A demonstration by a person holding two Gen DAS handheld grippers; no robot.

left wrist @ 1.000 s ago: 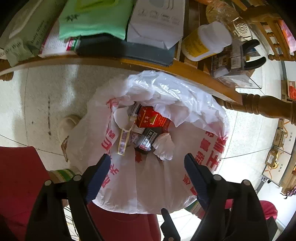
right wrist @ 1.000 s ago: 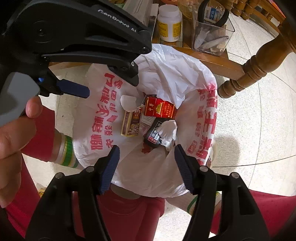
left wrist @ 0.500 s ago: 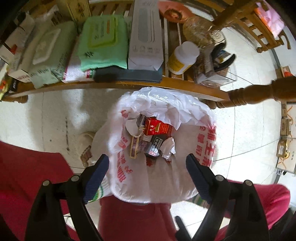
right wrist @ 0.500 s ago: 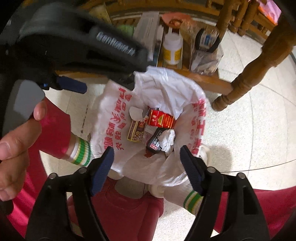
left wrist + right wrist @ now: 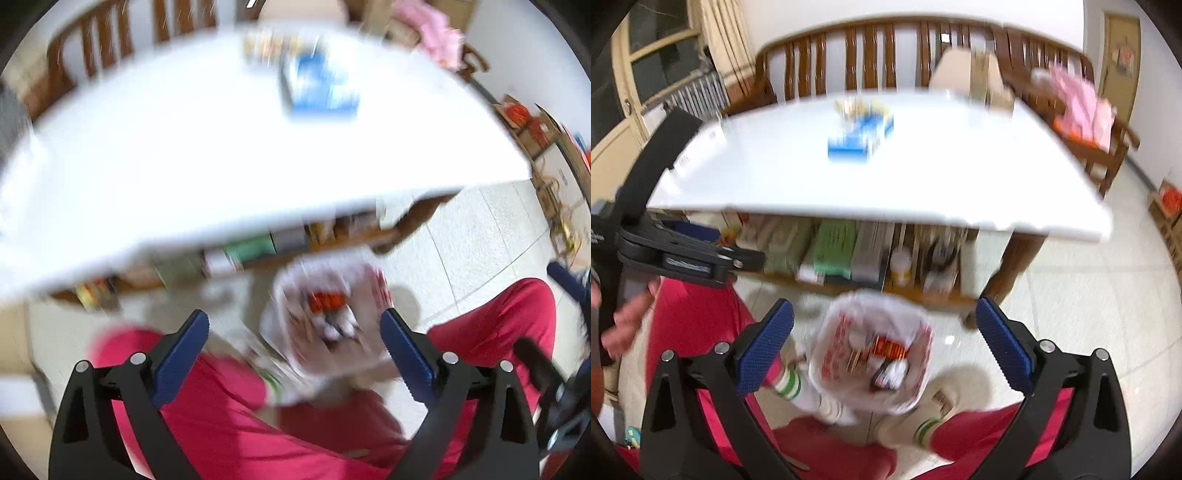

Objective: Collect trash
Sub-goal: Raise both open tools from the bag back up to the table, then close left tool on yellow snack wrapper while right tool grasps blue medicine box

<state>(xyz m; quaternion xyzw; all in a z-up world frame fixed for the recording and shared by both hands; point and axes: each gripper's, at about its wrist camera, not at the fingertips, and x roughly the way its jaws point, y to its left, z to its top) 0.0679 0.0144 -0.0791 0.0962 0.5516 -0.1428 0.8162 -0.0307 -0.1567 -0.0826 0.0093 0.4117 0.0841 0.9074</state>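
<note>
A white plastic bag (image 5: 875,354) with red print stands on the floor between a person's feet, holding a red pack (image 5: 890,347) and other wrappers. It also shows blurred in the left wrist view, bag (image 5: 325,314). My right gripper (image 5: 882,334) hangs high above it, jaws opening wide, nothing between them. My left gripper (image 5: 295,341) is likewise well above the bag, jaws opening and empty; its body appears at the left as the left gripper (image 5: 683,254). On the white table (image 5: 923,184) lies a blue and white box (image 5: 860,138), box (image 5: 319,88).
A lower shelf (image 5: 857,254) under the table holds green packs, a white bottle and boxes. A wooden bench (image 5: 886,48) stands behind the table, with pink cloth (image 5: 1082,107) on a chair. Red trouser legs (image 5: 698,314) flank the bag.
Both grippers have risen far above the bag, so the table top has come into view. Their jaws have spread wider. The bag looks much smaller below.
</note>
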